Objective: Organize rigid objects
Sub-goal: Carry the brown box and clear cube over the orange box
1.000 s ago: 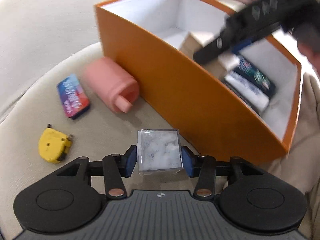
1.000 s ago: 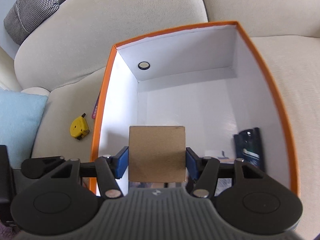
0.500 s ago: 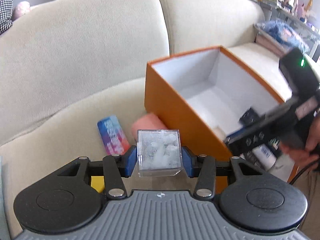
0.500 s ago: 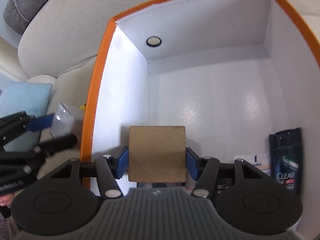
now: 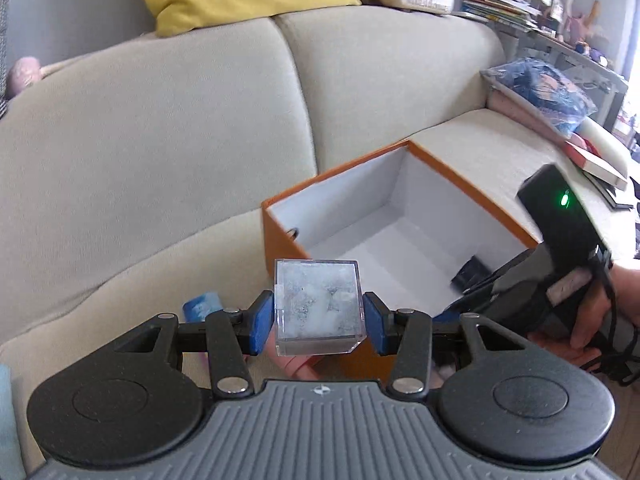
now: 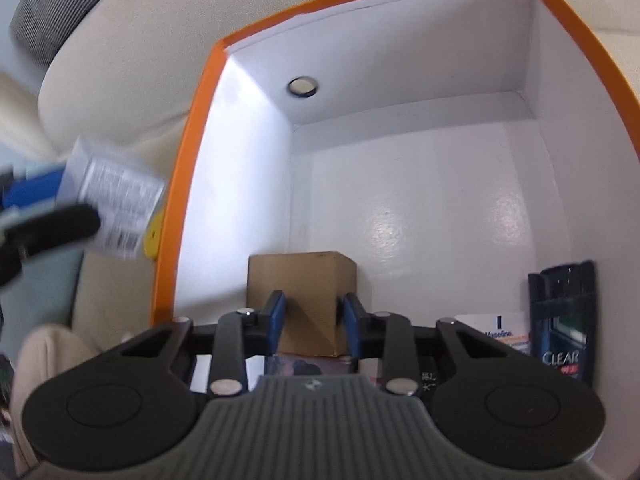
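Observation:
My left gripper (image 5: 319, 320) is shut on a clear plastic cube box (image 5: 318, 307) with white filling and holds it in the air just left of the orange box (image 5: 472, 176). The cube also shows blurred in the right wrist view (image 6: 116, 210), outside the box's left wall. My right gripper (image 6: 312, 320) is open inside the orange box (image 6: 188, 184). A brown cardboard cube (image 6: 302, 300) sits on the box floor just beyond its fingers, free of the pads. In the left wrist view the right gripper body (image 5: 560, 264) is over the box's near right corner.
Inside the box lie a dark CLEAR bottle (image 6: 562, 324) and a white Vaseline pack (image 6: 496, 330). On the sofa seat outside are a blue pack (image 5: 202, 306), a pink object (image 5: 292, 364) and a yellow tape measure (image 6: 152, 236). Sofa backrest behind; books and cushions far right.
My right gripper opened and let the cardboard cube go onto the box floor. My left gripper rose and moved toward the box with the clear cube.

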